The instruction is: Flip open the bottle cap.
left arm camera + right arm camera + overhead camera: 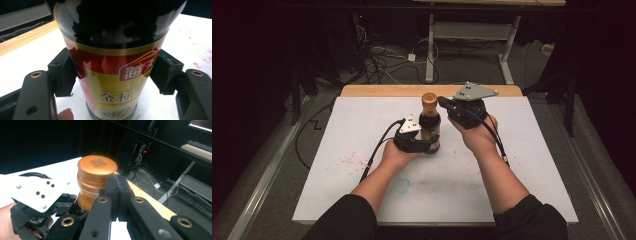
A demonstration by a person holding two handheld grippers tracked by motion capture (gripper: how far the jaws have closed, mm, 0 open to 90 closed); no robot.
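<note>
Dark glass fills my left gripper [424,145] view: its jaws are clamped on the labelled body of the sauce bottle [112,70], which stands upright mid-table [522,165]. Farther on, my right gripper [117,195] has its pads pressed together, holding nothing, just beside the bottle's orange cap [96,166].

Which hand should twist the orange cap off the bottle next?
The right, probably. The right gripper sits shut beside the cap, up at the bottle's top. The left gripper is clamped on the bottle lower down, steadying it on the table.
</note>
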